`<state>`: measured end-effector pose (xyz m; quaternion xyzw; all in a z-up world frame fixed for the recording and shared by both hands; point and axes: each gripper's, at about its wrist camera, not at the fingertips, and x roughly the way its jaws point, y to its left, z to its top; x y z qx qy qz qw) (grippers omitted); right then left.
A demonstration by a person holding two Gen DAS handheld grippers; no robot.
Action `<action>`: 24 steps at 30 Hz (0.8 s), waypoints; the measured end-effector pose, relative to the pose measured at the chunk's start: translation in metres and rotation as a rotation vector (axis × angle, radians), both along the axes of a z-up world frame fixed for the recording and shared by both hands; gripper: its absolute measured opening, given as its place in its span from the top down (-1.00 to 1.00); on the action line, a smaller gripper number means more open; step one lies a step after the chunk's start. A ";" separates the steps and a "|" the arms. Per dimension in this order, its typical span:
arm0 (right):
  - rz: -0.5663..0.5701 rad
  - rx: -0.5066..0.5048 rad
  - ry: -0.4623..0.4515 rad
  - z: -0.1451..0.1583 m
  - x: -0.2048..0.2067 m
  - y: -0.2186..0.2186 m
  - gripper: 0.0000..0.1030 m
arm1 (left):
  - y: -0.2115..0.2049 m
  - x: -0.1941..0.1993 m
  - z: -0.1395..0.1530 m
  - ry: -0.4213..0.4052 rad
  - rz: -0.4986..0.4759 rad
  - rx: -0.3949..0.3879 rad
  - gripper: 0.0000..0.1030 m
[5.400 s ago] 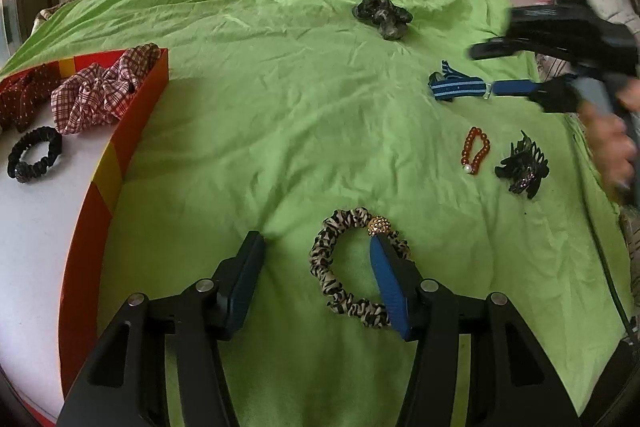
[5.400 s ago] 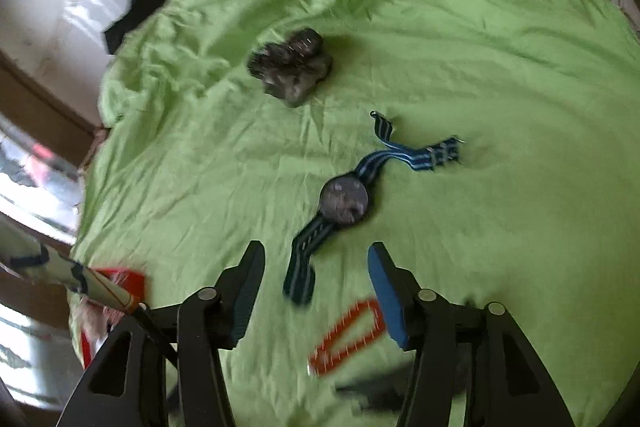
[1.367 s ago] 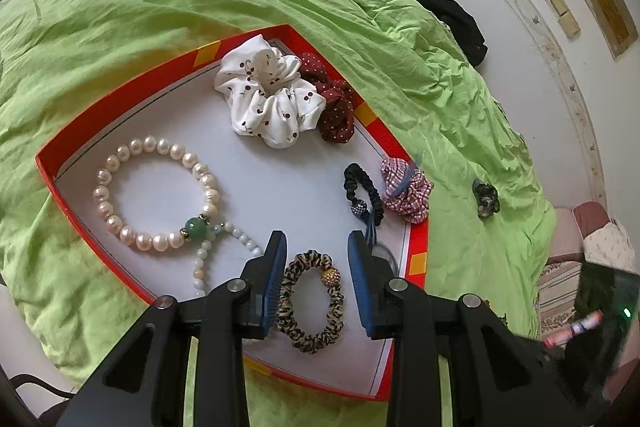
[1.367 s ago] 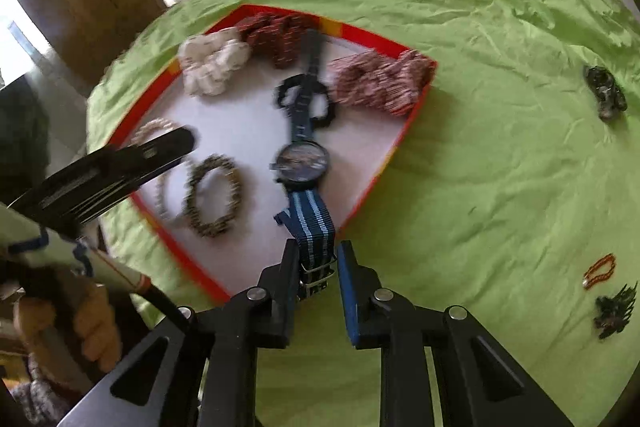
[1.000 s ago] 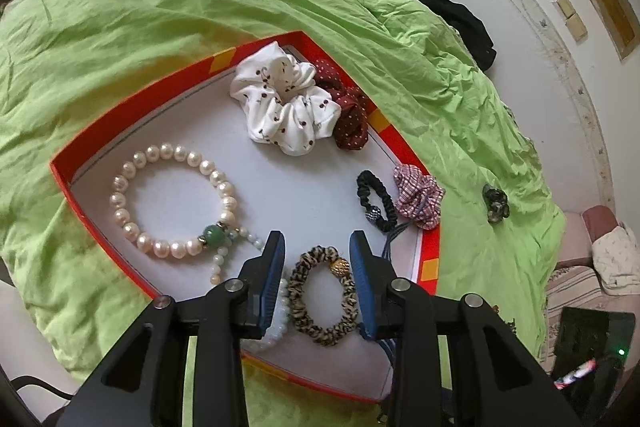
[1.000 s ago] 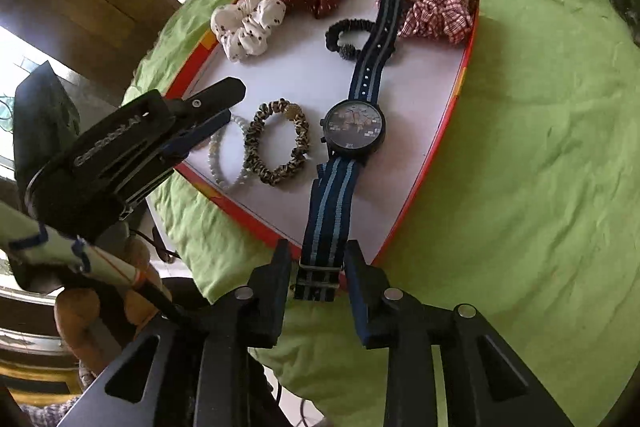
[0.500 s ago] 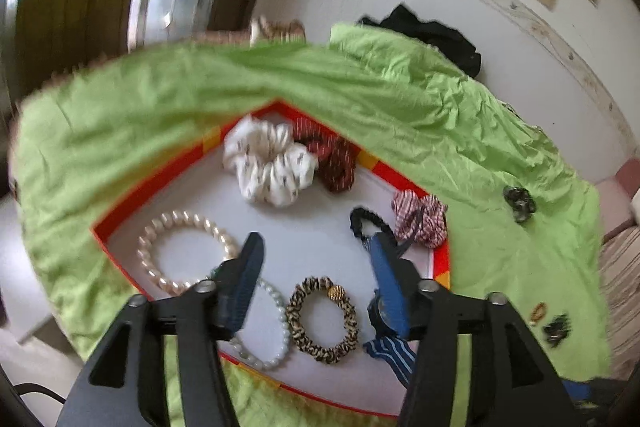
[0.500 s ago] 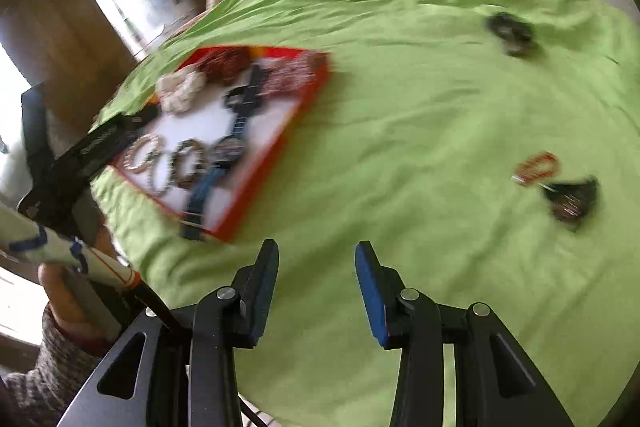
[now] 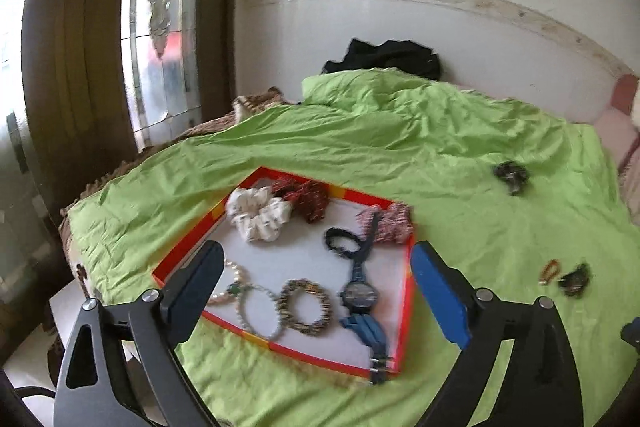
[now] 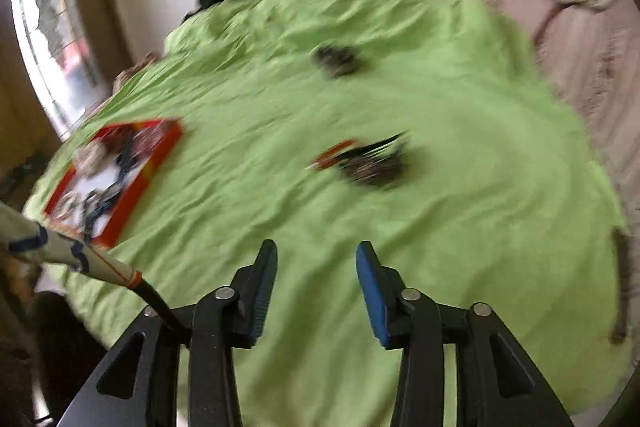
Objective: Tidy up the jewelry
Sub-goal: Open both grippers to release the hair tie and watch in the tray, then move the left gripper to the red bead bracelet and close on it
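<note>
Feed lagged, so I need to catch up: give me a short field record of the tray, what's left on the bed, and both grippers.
tray: red-rimmed tray on green bedspread
in tray: blue-strap watch, strap end over the near rim; leopard scrunchie; pearl bracelet; white scrunchie
outside tray: orange bead bracelet, dark hair claw, dark hair clip
left gripper: open, empty
right gripper: open, empty; view blurred
</note>
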<state>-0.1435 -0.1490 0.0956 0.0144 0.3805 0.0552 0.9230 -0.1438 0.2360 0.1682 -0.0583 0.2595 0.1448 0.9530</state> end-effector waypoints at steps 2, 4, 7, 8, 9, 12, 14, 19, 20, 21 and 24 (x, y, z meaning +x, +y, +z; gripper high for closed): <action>-0.070 -0.039 -0.086 0.004 -0.012 -0.015 -0.40 | -0.007 -0.003 0.009 0.005 -0.015 -0.023 -0.83; -0.122 -0.030 -0.124 0.006 -0.020 -0.034 -0.49 | -0.016 -0.004 0.016 0.025 -0.037 -0.041 -0.83; -0.166 0.031 -0.100 0.005 -0.023 -0.062 -0.49 | -0.032 -0.002 0.020 0.052 -0.089 -0.062 -0.83; -0.181 0.063 -0.089 0.005 -0.024 -0.073 -0.49 | -0.037 -0.001 0.020 0.056 -0.102 -0.063 -0.83; -0.191 0.082 -0.085 0.004 -0.025 -0.081 -0.49 | -0.042 -0.002 0.020 0.058 -0.111 -0.060 -0.83; -0.217 0.113 -0.084 0.003 -0.028 -0.102 -0.49 | -0.060 0.008 0.015 0.088 -0.150 -0.053 -0.83; -0.226 0.124 -0.076 0.000 -0.025 -0.112 -0.50 | -0.072 0.019 0.009 0.122 -0.190 -0.071 -0.83; -0.211 0.203 -0.025 -0.013 0.006 -0.127 -0.43 | -0.106 0.052 -0.012 0.220 -0.353 -0.175 -0.83; -0.200 0.213 -0.019 -0.016 0.013 -0.126 -0.38 | -0.114 0.058 -0.016 0.232 -0.380 -0.181 -0.83; -0.188 0.222 -0.012 -0.018 0.021 -0.125 -0.37 | -0.122 0.064 -0.019 0.244 -0.408 -0.182 -0.82; -0.131 0.252 0.009 -0.024 0.052 -0.117 -0.31 | -0.152 0.082 -0.032 0.292 -0.498 -0.173 -0.54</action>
